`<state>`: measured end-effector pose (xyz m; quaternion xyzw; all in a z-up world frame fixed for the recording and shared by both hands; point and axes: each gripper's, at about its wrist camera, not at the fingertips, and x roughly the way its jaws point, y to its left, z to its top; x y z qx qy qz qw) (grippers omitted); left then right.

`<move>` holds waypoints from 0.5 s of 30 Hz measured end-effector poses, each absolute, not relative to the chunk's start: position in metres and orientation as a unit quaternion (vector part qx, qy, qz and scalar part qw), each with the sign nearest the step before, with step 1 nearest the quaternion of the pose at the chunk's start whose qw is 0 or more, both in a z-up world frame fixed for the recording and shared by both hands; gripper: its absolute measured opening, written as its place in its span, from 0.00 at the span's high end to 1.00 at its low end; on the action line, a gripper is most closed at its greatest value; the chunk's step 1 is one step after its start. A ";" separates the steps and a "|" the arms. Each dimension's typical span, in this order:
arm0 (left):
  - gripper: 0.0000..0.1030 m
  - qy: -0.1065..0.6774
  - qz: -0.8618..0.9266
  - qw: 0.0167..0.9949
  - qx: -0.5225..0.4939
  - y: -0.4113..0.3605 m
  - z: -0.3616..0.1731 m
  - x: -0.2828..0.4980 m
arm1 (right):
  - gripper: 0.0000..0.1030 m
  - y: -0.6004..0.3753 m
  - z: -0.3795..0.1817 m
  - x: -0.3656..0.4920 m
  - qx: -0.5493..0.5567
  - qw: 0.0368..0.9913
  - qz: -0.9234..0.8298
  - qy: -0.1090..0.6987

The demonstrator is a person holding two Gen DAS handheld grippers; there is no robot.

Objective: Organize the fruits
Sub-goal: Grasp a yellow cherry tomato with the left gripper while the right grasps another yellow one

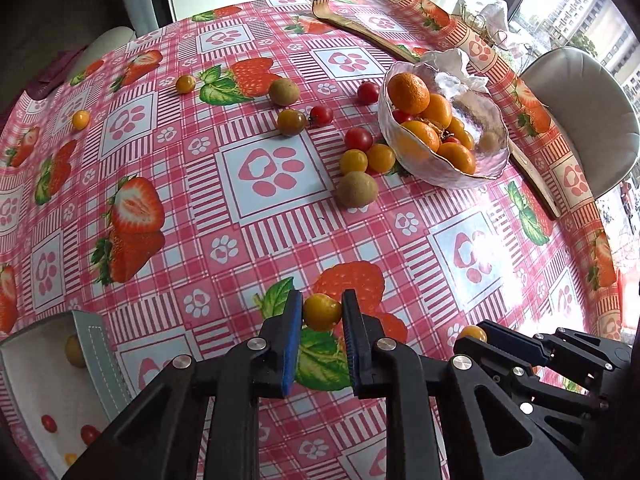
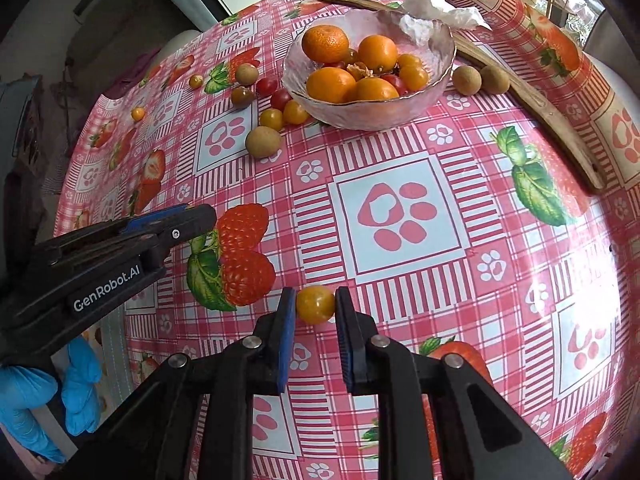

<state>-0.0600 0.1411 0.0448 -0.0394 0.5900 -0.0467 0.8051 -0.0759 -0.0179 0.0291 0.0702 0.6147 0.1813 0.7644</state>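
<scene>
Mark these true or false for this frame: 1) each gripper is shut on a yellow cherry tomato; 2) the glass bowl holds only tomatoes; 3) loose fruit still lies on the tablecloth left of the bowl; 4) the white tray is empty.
1) True. The left gripper pinches a yellow cherry tomato, and the right gripper pinches another yellow tomato.
2) False. The glass bowl also holds oranges.
3) True. Cherry tomatoes and brown round fruits lie there on the tablecloth.
4) False. The white tray already contains small red tomatoes and a brown fruit.
</scene>
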 end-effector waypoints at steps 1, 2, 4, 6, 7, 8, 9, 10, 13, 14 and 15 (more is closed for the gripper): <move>0.79 0.590 -0.044 0.805 -0.042 0.144 0.047 -0.067 | 0.79 -0.018 0.030 -0.078 0.068 0.763 0.181 0.617; 0.79 0.591 -0.040 0.805 -0.043 0.146 0.049 -0.075 | 0.79 -0.017 0.032 -0.079 0.067 0.761 0.180 0.619; 0.79 0.591 -0.032 0.805 -0.046 0.151 0.055 -0.087 | 0.79 -0.017 0.036 -0.086 0.064 0.759 0.180 0.623; 0.79 0.590 -0.023 0.805 -0.053 0.159 0.060 -0.100 | 0.79 -0.012 0.040 -0.089 0.060 0.756 0.181 0.626; 0.79 0.590 -0.019 0.805 -0.058 0.163 0.063 -0.106 | 0.79 -0.010 0.042 -0.091 0.059 0.754 0.182 0.628; 0.79 0.590 -0.014 0.805 -0.063 0.167 0.065 -0.111 | 0.79 -0.006 0.044 -0.093 0.057 0.753 0.183 0.630; 0.79 0.589 -0.010 0.806 -0.068 0.172 0.068 -0.117 | 0.79 -0.003 0.046 -0.095 0.054 0.752 0.185 0.631; 0.79 0.587 -0.005 0.806 -0.072 0.177 0.070 -0.124 | 0.79 0.001 0.048 -0.097 0.051 0.750 0.187 0.632; 0.79 0.582 0.010 0.809 -0.085 0.193 0.077 -0.145 | 0.79 0.014 0.056 -0.104 0.041 0.747 0.197 0.634; 0.79 0.581 0.016 0.809 -0.089 0.199 0.078 -0.152 | 0.79 0.019 0.058 -0.106 0.037 0.745 0.201 0.634; 0.79 0.580 0.022 0.809 -0.095 0.206 0.080 -0.158 | 0.79 0.025 0.060 -0.109 0.033 0.744 0.205 0.635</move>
